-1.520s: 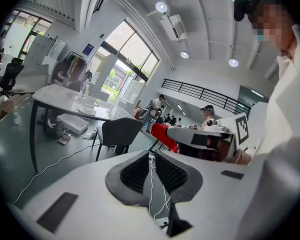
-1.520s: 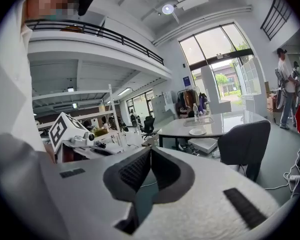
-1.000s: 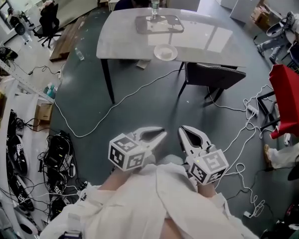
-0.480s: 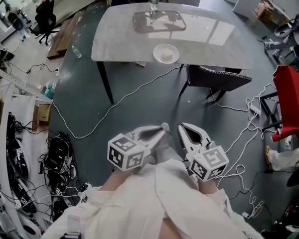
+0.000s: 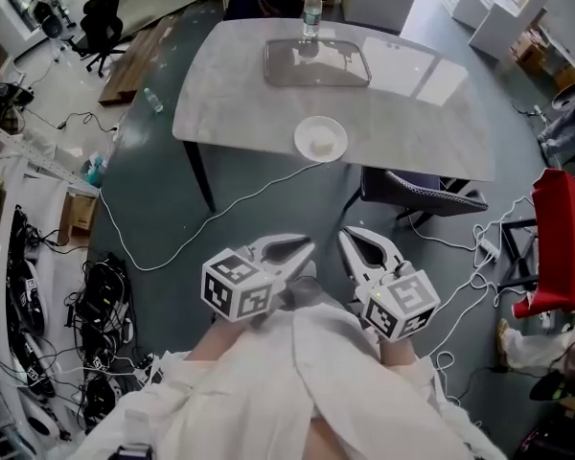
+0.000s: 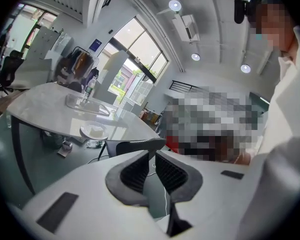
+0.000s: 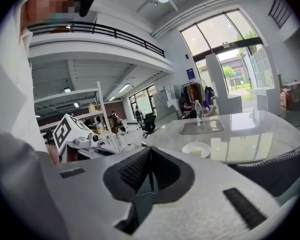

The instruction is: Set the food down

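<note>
Jaws: left gripper (image 5: 302, 250) and right gripper (image 5: 350, 238) both closed, empty.
Plate (image 5: 310, 130): on the table (image 5: 230, 94) near its front edge, pale food (image 5: 321, 145) on it.
Tray (image 5: 316, 63): farther back.

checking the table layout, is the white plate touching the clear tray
Apart. The head view shows bare tabletop between the white plate and the clear tray.

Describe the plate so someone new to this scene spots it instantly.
Find the big grey table in the head view. The plate sits near its closest edge, by the dark chair. It is small, round and white with a pale morsel on it, unlike the rectangular tray and water bottle at the far side.
</note>
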The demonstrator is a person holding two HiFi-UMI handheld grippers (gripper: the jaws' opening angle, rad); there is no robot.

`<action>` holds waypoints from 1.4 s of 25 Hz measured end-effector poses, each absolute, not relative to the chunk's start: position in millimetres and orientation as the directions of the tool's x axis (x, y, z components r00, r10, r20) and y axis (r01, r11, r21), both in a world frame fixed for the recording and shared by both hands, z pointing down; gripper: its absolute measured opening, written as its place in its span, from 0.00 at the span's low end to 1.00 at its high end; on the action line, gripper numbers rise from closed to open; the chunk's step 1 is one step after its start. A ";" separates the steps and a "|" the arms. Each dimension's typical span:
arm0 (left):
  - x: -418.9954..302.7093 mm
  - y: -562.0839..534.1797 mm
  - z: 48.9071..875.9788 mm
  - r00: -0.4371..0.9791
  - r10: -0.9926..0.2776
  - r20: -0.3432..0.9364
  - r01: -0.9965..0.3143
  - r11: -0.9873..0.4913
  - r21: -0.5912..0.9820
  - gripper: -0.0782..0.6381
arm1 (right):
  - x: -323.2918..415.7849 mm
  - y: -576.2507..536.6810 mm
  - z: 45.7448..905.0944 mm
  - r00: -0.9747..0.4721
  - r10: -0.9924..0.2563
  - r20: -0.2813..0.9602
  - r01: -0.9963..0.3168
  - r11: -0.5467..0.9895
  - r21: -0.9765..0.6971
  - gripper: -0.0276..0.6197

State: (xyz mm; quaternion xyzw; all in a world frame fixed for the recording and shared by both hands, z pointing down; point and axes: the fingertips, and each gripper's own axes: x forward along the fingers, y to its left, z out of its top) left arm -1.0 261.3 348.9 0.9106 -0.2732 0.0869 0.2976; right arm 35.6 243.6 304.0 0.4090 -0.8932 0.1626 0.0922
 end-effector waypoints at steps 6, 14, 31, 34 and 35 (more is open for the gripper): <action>18.3 210.5 341.5 0.822 -0.470 0.322 -0.570 -0.664 0.484 0.18 | 60.3 191.5 301.0 -0.653 -0.699 0.290 -0.757 0.616 -0.219 0.05; 45.2 151.8 339.3 0.816 -0.497 0.294 -0.576 -0.664 0.477 0.18 | 84.5 140.3 305.4 -0.665 -0.685 0.297 -0.745 0.639 -0.194 0.05; 38.5 103.8 365.4 0.804 -0.475 0.357 -0.594 -0.608 0.527 0.18 | 81.9 90.0 338.1 -0.658 -0.653 0.376 -0.751 0.604 -0.267 0.05; 37.3 81.4 361.4 0.814 -0.465 0.349 -0.581 -0.622 0.525 0.18 | 83.7 69.9 338.0 -0.640 -0.667 0.381 -0.767 0.583 -0.268 0.05; 37.0 73.8 359.8 0.816 -0.462 0.346 -0.577 -0.628 0.522 0.18 | 83.7 63.2 337.3 -0.635 -0.672 0.381 -0.771 0.577 -0.268 0.05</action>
